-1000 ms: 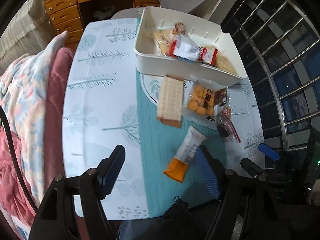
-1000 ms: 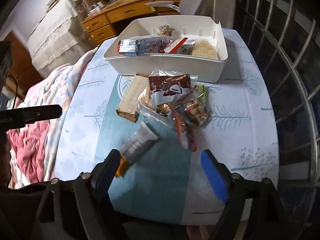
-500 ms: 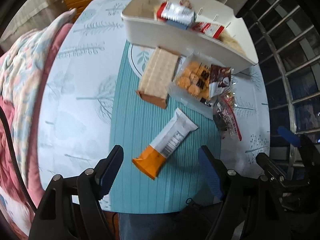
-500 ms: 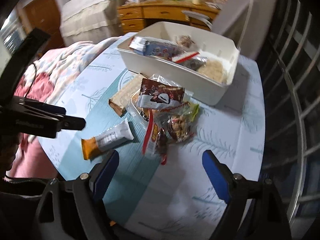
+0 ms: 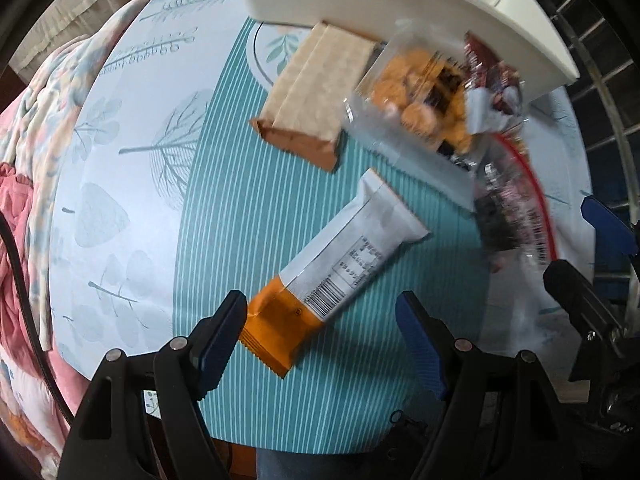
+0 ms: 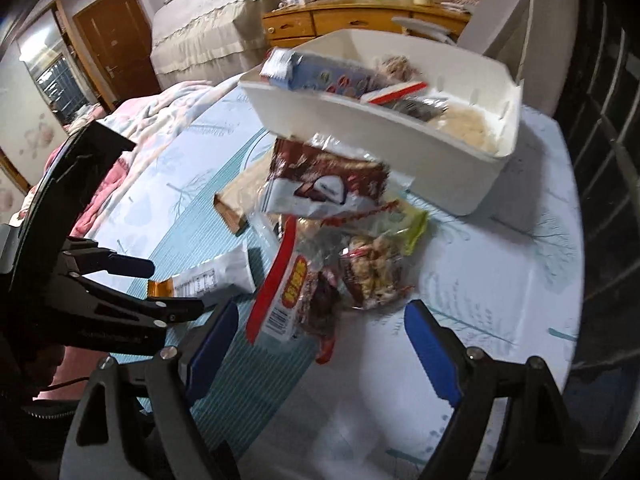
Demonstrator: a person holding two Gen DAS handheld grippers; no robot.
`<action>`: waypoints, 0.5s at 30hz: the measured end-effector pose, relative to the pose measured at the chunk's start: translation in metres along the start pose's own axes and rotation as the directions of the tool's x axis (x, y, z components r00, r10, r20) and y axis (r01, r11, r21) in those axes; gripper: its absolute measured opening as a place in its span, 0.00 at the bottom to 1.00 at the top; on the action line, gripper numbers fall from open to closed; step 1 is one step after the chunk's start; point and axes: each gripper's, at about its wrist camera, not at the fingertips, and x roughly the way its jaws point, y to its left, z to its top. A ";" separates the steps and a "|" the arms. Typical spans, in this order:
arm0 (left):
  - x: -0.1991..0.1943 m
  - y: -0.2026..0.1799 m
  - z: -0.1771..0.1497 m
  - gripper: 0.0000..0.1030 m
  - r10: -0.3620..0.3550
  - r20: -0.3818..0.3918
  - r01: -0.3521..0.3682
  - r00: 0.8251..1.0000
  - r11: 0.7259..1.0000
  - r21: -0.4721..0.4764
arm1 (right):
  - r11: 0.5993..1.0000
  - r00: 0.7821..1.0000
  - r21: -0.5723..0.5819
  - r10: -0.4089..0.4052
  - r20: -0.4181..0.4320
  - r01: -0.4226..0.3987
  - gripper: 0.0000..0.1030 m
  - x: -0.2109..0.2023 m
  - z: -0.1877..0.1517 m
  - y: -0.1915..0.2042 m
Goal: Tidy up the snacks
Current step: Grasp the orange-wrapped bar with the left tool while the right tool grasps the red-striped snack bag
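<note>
A white-and-orange snack bar (image 5: 336, 268) lies slantwise on the teal striped cloth. My left gripper (image 5: 320, 344) hangs open right over its orange end, which sits beside the left finger; the pads do not press on it. In the right wrist view my right gripper (image 6: 320, 350) stands open just short of a red-edged clear packet (image 6: 288, 292), with nothing between its fingers. Behind that lie a brown chocolate packet (image 6: 324, 188) and a bag of nuts (image 6: 372, 268). The white bin (image 6: 380, 132) at the back holds several snacks.
A tan wafer pack (image 5: 316, 92) and a clear bag of orange biscuits (image 5: 416, 100) lie against the bin (image 5: 400, 4). A pink patterned blanket (image 5: 36, 128) lies left of the table. Dark window bars (image 6: 608, 160) stand to the right. A wooden dresser (image 6: 360, 16) is behind.
My left gripper has come down close over the snack bar, whose orange end now lies between its fingers. My right gripper has sunk and rolled toward the pile of packets.
</note>
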 end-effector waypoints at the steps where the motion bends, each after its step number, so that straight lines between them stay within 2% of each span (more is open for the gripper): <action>1: 0.003 -0.001 0.000 0.73 0.007 -0.002 -0.007 1.000 1.000 -0.003 | 1.000 1.000 -0.004 0.007 -0.003 -0.007 0.83 0.004 -0.001 0.000; 3: 0.008 -0.001 -0.001 0.73 0.021 -0.005 -0.021 1.000 1.000 -0.007 | 1.000 1.000 -0.010 0.021 -0.011 -0.022 0.83 0.011 -0.002 0.002; 5: 0.013 -0.001 -0.001 0.73 0.035 0.000 -0.035 0.999 0.999 -0.011 | 0.999 0.999 -0.015 0.031 -0.021 -0.031 0.77 0.018 -0.002 0.002; 7: 0.017 -0.001 0.000 0.73 0.049 0.005 -0.048 0.999 0.999 -0.016 | 0.999 0.999 -0.014 0.035 -0.032 -0.036 0.63 0.024 -0.002 0.002; 10: 0.023 -0.003 0.000 0.72 0.055 0.010 -0.055 0.998 0.998 -0.018 | 0.999 0.998 0.006 0.053 -0.046 -0.053 0.55 0.029 -0.003 -0.001; 12: 0.026 -0.005 0.000 0.66 0.056 0.005 -0.056 0.998 0.998 -0.009 | 0.997 0.996 0.019 0.074 -0.049 -0.073 0.53 0.030 -0.004 -0.003; 14: 0.028 -0.008 0.001 0.64 0.060 0.004 -0.060 0.998 0.998 0.000 | 0.996 0.995 0.019 0.088 -0.050 -0.087 0.47 0.029 -0.005 -0.002; 15: 0.029 -0.010 0.000 0.59 0.063 0.004 -0.063 0.998 0.998 0.003 | 0.995 0.994 0.020 0.097 -0.051 -0.096 0.40 0.030 -0.004 -0.003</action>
